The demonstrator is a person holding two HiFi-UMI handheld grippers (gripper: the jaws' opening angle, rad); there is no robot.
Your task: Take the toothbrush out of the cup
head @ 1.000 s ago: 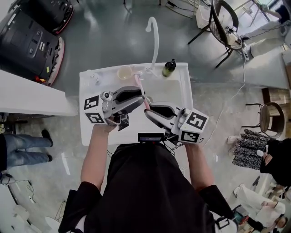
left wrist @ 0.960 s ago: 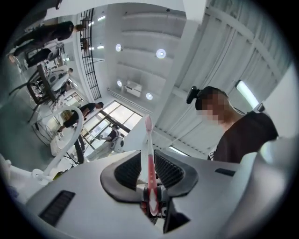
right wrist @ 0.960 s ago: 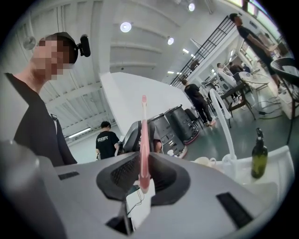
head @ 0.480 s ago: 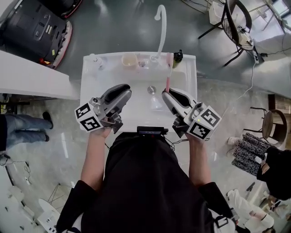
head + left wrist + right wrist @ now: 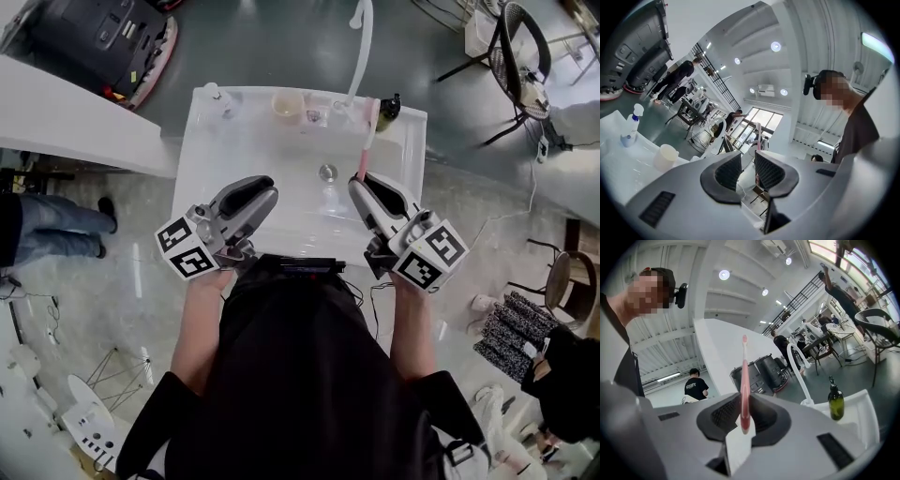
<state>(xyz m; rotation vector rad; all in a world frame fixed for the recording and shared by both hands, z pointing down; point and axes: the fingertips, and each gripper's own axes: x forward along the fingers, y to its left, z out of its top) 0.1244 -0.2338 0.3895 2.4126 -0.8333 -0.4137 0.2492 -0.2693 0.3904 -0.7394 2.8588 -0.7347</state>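
Right gripper view: slim pink toothbrush (image 5: 745,385), upright.

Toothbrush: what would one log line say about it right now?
toothbrush: out of cup, over sink | right hand-held gripper: shut on toothbrush | left hand-held gripper: just opened, empty

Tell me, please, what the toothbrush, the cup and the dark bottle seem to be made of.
Toothbrush: probably plastic, pink, smooth, slightly glossy along its thin handle.
Cup: likely matte cream plastic, with no sharp reflections; ceramic is possible.
Dark bottle: seems glossy dark green glass, by its sheen; tinted plastic is possible.
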